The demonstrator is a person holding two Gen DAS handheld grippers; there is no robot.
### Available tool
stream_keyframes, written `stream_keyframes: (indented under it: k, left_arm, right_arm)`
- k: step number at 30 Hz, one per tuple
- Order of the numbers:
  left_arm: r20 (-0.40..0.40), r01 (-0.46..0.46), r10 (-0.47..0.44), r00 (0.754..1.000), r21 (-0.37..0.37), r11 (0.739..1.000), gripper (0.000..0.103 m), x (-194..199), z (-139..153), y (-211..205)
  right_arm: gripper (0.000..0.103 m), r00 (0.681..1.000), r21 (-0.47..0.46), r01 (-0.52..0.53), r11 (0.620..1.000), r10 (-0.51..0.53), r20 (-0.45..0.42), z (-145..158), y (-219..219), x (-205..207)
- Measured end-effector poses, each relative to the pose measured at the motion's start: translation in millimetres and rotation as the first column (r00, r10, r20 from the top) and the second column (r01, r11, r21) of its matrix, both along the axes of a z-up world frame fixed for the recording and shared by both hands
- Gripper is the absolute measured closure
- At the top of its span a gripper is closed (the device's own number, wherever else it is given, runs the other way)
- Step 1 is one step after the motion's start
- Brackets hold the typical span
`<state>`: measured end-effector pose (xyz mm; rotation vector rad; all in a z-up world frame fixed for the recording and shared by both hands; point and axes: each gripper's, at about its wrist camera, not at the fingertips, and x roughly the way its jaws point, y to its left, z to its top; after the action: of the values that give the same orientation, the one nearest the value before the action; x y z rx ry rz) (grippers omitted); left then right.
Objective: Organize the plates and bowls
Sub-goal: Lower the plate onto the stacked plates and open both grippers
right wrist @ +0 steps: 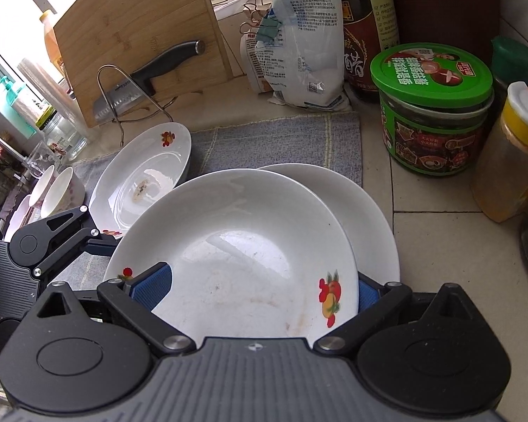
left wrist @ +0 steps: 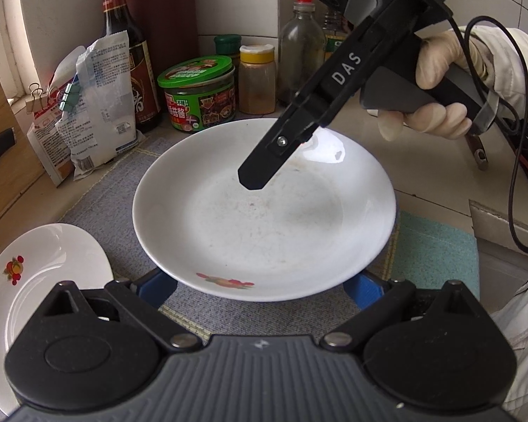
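Note:
A white deep plate (left wrist: 264,211) with fruit decals fills the middle of the left wrist view, above a grey mat (left wrist: 123,190). My left gripper (left wrist: 260,288) is open; the plate's near rim covers the tips of its blue pads (left wrist: 155,290). My right gripper (left wrist: 253,179), held by a gloved hand (left wrist: 436,81), reaches in from the far right over the plate's inside. In the right wrist view it (right wrist: 260,292) is open and straddles the same plate (right wrist: 236,246), left pad (right wrist: 151,288) over the inside. A second plate (right wrist: 369,211) lies behind. My left gripper (right wrist: 88,239) shows at the left.
A third decal plate (right wrist: 144,176) (left wrist: 52,270) lies left on the mat, with two bowls (right wrist: 58,190) beyond. A green-lidded jar (right wrist: 433,112), spice jars, a soy bottle (right wrist: 366,35) and clipped bags (right wrist: 299,45) line the back. A cutting board and knife (right wrist: 140,81) stand at the far left.

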<state>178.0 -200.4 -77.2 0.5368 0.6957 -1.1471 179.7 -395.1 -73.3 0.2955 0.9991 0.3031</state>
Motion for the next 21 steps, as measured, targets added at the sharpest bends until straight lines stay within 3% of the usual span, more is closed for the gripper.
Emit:
stream_keyframes:
  k: [21]
  left_arm:
    - [-0.030, 0.002, -0.001, 1.000, 0.031, 1.000, 0.004, 12, -6, -13]
  right_arm:
    - [0.000, 0.999, -0.029, 0.041, 0.999, -0.041, -0.005, -5, -8, -2]
